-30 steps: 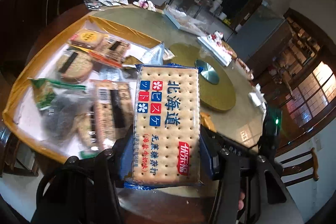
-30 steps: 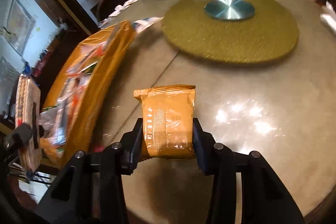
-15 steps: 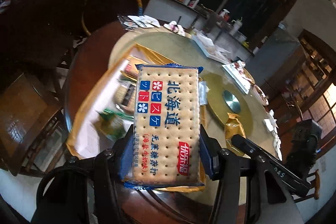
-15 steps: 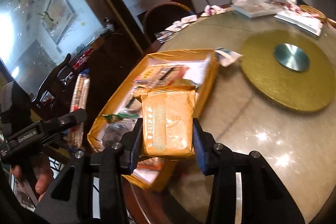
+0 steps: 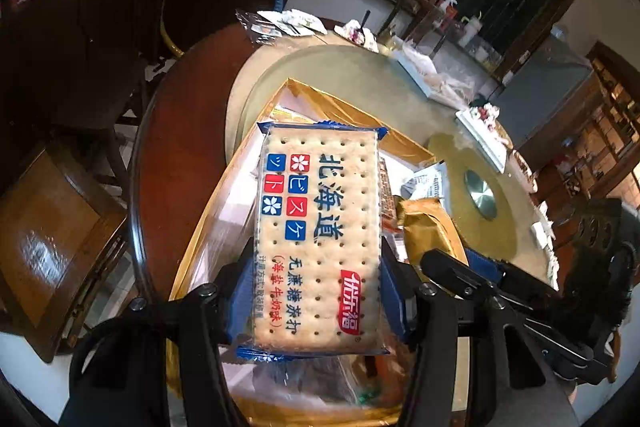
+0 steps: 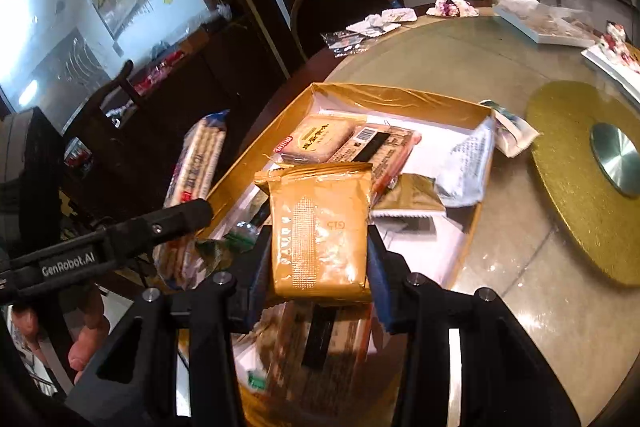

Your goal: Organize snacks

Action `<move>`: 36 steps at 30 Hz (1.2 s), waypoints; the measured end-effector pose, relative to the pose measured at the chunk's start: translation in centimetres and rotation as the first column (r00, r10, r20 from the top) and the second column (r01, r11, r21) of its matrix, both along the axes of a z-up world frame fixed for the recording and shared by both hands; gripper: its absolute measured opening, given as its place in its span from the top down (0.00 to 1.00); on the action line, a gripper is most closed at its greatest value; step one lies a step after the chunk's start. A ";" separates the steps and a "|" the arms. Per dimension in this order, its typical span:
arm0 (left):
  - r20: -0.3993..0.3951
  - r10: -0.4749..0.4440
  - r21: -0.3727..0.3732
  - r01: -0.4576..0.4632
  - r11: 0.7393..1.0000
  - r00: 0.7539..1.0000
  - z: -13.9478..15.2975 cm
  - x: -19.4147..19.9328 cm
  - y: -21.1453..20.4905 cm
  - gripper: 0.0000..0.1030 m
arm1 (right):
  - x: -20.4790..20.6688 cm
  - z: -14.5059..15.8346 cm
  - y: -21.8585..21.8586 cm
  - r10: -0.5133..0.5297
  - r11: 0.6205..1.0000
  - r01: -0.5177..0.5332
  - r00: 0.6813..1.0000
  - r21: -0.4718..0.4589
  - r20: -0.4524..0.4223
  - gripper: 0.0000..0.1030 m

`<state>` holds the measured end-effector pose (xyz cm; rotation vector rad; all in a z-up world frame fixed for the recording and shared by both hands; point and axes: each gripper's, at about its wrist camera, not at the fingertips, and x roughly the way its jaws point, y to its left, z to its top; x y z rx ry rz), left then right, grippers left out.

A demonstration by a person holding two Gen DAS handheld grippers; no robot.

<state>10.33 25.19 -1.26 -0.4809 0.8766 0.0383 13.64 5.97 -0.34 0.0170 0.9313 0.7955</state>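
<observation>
While the left view hides them, tray (image 6: 400,98) snacks (image 6: 316,139) show rightward

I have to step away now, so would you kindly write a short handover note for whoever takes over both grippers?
Left gripper: shut on the soda cracker pack, held upright above the near end of the gold tray.
Right gripper: shut on the orange foil snack packet, also over the tray.
In the tray: a biscuit pack, a barcoded cracker pack, a white wrapper leaning on the right wall, and others. One wrapper lies outside on the glass tabletop.
Done: several snacks are in the tray.
Left: set down both held packs, then probably collect the stray wrapper.
</observation>
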 end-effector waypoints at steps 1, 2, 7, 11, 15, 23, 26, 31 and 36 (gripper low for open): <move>-0.008 0.000 0.004 0.000 1.000 1.000 -0.2 0.3 0.1 0.47 | 0.2 -0.2 0.4 0.001 1.000 -0.001 1.000 -0.008 0.000 0.56; -0.029 -0.003 0.007 0.004 1.000 1.000 -0.8 0.9 0.2 0.47 | 0.4 -0.4 0.8 0.002 1.000 -0.002 1.000 -0.017 0.001 0.56; -0.075 -0.015 0.020 0.017 1.000 0.997 -2.1 2.3 0.6 0.47 | 1.3 -1.4 1.7 -0.008 0.998 0.008 1.000 -0.060 -0.001 0.56; -0.075 -0.012 0.029 0.014 0.999 0.997 -2.1 2.5 0.8 0.47 | 1.4 -2.0 2.3 0.003 0.996 -0.002 1.000 -0.084 0.006 0.56; -0.101 -0.001 0.026 0.004 1.000 0.995 -2.6 2.9 1.0 0.46 | 1.4 -2.0 2.5 0.006 0.996 -0.004 1.000 -0.085 0.012 0.55; -0.029 0.041 0.081 -0.039 0.996 0.999 -0.9 1.6 0.0 0.35 | 1.2 -0.7 -0.2 0.001 1.000 0.000 1.000 0.022 -0.007 0.36; 0.041 0.040 0.102 -0.044 0.994 0.998 0.7 0.4 -1.6 0.30 | 1.1 0.6 -3.0 -0.026 0.997 0.025 1.000 0.076 0.009 0.32; 0.095 0.001 0.071 -0.008 0.997 0.995 2.1 -0.5 -4.6 0.30 | 2.9 1.6 -8.1 -0.102 0.990 0.101 0.995 0.096 0.010 0.32; 0.083 -0.039 0.052 0.035 0.998 0.996 1.6 0.2 -7.8 0.30 | 5.9 1.1 -11.3 -0.132 0.990 0.131 0.991 0.052 0.012 0.32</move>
